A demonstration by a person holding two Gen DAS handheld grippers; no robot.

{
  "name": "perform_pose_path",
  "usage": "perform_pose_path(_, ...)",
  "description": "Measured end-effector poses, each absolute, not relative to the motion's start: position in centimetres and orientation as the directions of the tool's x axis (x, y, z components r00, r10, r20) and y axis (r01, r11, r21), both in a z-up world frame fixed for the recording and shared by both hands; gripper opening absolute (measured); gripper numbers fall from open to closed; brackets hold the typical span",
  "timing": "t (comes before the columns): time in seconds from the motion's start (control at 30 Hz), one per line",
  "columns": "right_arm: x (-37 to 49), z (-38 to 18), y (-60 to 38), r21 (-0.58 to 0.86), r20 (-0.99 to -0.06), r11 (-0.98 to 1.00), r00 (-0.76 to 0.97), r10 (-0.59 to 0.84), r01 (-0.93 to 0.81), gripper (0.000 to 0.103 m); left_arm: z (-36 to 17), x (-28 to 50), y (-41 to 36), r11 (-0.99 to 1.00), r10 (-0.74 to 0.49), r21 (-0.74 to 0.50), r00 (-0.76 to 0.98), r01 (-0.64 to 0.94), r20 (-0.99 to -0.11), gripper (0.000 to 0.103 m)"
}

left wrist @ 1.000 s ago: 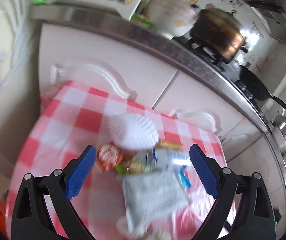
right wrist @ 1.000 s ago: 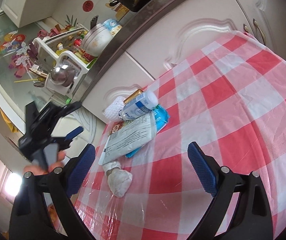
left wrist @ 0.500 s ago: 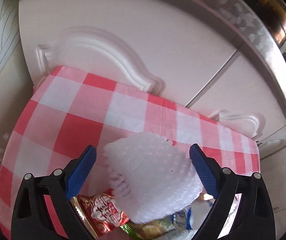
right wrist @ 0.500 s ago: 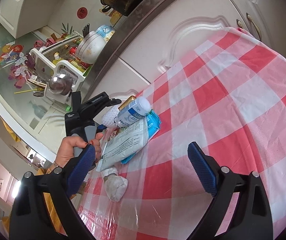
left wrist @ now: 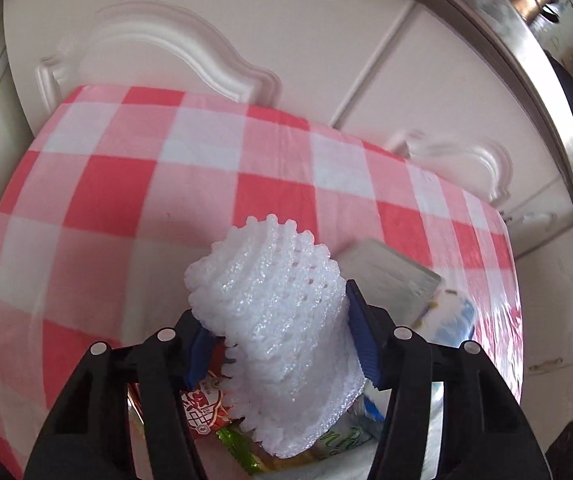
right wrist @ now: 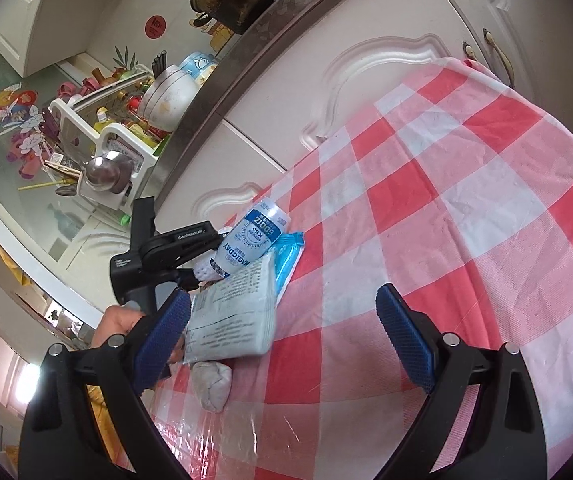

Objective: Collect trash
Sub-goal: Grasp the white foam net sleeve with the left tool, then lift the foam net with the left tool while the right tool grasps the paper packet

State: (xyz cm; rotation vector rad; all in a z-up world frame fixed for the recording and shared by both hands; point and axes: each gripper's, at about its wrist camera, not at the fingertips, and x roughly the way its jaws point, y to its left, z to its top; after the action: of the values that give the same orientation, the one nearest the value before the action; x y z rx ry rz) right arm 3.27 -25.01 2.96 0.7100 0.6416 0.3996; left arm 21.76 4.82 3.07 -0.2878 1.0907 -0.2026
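Left gripper (left wrist: 282, 336) clamped on white foam net (left wrist: 282, 328), at trash pile's cabinet-side end | right gripper (right wrist: 282, 344) jaws wide, holding nothing, over checked tablecloth (right wrist: 466, 208) | pile near left table edge: bottle (right wrist: 252, 242), paper packet (right wrist: 234, 312) | bare cloth rightward
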Motion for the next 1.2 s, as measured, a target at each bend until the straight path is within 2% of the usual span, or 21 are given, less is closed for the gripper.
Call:
perform_pose_path(0.4, 3.4, 2.8, -24.6, 0.681, -0.440, 0.720, 0.712, 0.547, -0.132, 0.094, 3.0, 15.5, 0.9, 0.926, -0.378, -0.345, 0.401, 0.153, -0.834, 0.057)
perform_pose_path(0.6, 3.4, 2.8, -24.0, 0.661, -0.462, 0.735, 0.690, 0.557, -0.151, 0.094, 2.8, 13.2, -0.2, 0.897, -0.442, -0.402, 0.379, 0.182, -0.813, 0.050)
perform_pose_path(0.77, 3.2, 2.9, -22.9, 0.619, -0.496, 0.764, 0.664, 0.560, -0.182, 0.094, 3.3, 12.1, 0.4, 0.877, -0.478, -0.449, 0.419, 0.175, -0.772, 0.045)
perform_pose_path(0.93, 3.1, 2.7, -21.9, 0.596, -0.526, 0.772, 0.621, 0.582, -0.219, 0.094, 5.6, 11.1, 1.8, 0.860, -0.497, -0.481, 0.499, 0.171, -0.710, 0.045)
perform_pose_path(1.2, 2.7, 2.2, -19.1, 0.494, -0.626, 0.813, 0.523, 0.578, -0.307, 0.094, 7.9, 6.8, 6.1, 0.880, -0.443, -0.455, 0.576, 0.134, -0.687, 0.045)
